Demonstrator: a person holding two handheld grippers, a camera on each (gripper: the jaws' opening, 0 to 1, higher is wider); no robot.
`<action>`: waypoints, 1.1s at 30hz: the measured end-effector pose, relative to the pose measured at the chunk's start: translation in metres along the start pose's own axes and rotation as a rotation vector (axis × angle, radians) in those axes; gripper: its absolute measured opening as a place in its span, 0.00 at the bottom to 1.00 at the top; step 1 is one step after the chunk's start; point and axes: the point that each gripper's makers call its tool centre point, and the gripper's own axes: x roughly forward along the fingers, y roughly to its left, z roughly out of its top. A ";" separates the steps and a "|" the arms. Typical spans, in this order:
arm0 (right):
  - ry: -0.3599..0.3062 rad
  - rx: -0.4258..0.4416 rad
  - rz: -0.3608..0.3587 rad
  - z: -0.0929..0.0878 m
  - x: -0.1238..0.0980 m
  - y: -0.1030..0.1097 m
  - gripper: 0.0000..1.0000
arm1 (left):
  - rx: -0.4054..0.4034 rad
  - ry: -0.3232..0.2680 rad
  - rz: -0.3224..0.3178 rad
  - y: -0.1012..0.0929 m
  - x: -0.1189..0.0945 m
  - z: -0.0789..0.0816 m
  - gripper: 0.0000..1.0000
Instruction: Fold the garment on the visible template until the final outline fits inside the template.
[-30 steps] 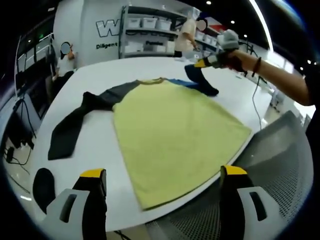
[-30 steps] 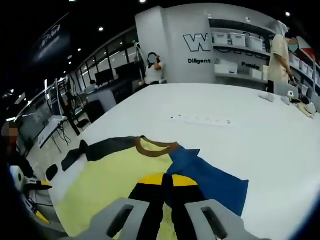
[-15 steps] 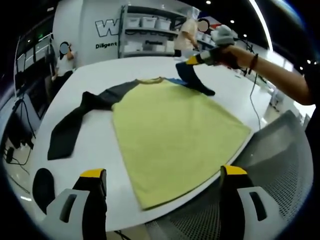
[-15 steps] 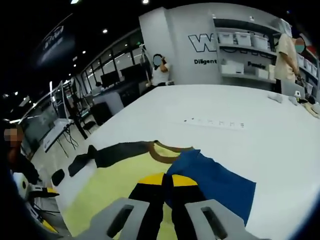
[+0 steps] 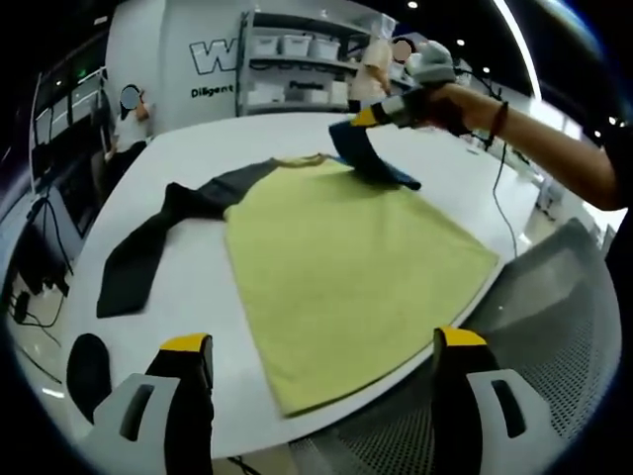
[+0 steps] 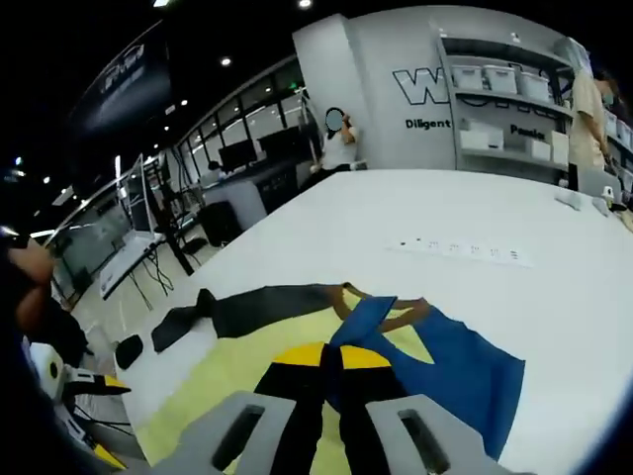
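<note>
A long-sleeved shirt lies flat on the white table: yellow body, dark grey sleeve stretched out to the left, brown collar. My right gripper is shut on the blue sleeve and holds its end raised over the collar end of the yellow body. In the left gripper view that right gripper is in a person's hand at the far side, with the blue sleeve hanging from it. My left gripper hovers open, holding nothing, off the table's near edge, by the shirt's hem.
A grey mesh chair stands at the table's near right. A row of small marks lies on the table beyond the shirt. Shelves with white bins line the back wall, with people beside them.
My right gripper has lifted the blue sleeve higher and carried it leftwards over the collar area. The left gripper and the rest of the shirt have stayed put.
</note>
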 end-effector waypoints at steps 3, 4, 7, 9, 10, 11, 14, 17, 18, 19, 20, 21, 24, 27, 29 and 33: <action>0.000 0.003 0.013 0.000 0.003 0.006 0.00 | -0.001 -0.002 0.000 0.000 0.000 0.000 0.89; 0.001 0.000 0.016 0.000 0.005 0.009 0.00 | 0.000 -0.001 -0.002 0.000 0.000 0.000 0.89; 0.001 -0.011 0.020 0.001 0.009 0.015 0.00 | 0.003 0.001 -0.003 0.000 0.000 -0.001 0.89; 0.002 -0.017 0.028 0.002 0.013 0.020 0.00 | 0.002 0.001 -0.003 0.000 0.000 -0.001 0.89; 0.000 -0.021 0.030 0.003 0.014 0.023 0.00 | 0.002 0.001 -0.003 0.000 0.000 -0.001 0.89; 0.003 -0.033 0.035 0.003 0.016 0.026 0.00 | 0.003 0.001 -0.003 0.000 0.000 -0.001 0.89; 0.008 -0.042 0.040 0.004 0.019 0.032 0.00 | 0.004 0.004 -0.002 0.000 0.000 -0.002 0.89; 0.005 -0.041 0.050 0.005 0.022 0.037 0.00 | 0.003 0.003 -0.002 0.000 0.001 -0.002 0.89; 0.006 -0.042 0.053 0.005 0.023 0.040 0.00 | 0.004 0.004 -0.002 0.000 0.001 -0.002 0.89; 0.006 -0.043 0.054 0.005 0.024 0.041 0.00 | 0.003 0.005 -0.003 0.000 0.001 -0.002 0.89; 0.007 -0.046 0.057 0.005 0.025 0.042 0.00 | 0.003 0.005 -0.003 0.000 0.001 -0.002 0.89; 0.011 -0.049 0.060 0.005 0.026 0.045 0.00 | 0.002 0.004 -0.003 0.000 0.001 -0.002 0.89; 0.012 -0.053 0.071 0.004 0.030 0.052 0.00 | 0.002 0.007 -0.004 -0.001 0.002 -0.002 0.88; 0.019 -0.071 0.081 0.002 0.034 0.061 0.00 | 0.002 0.007 -0.004 0.000 0.002 -0.002 0.88; 0.027 -0.089 0.083 -0.001 0.037 0.065 0.00 | 0.000 0.007 -0.004 0.000 0.002 -0.002 0.88; 0.043 -0.120 0.086 -0.007 0.042 0.073 0.00 | 0.000 0.009 -0.007 -0.001 0.002 -0.003 0.88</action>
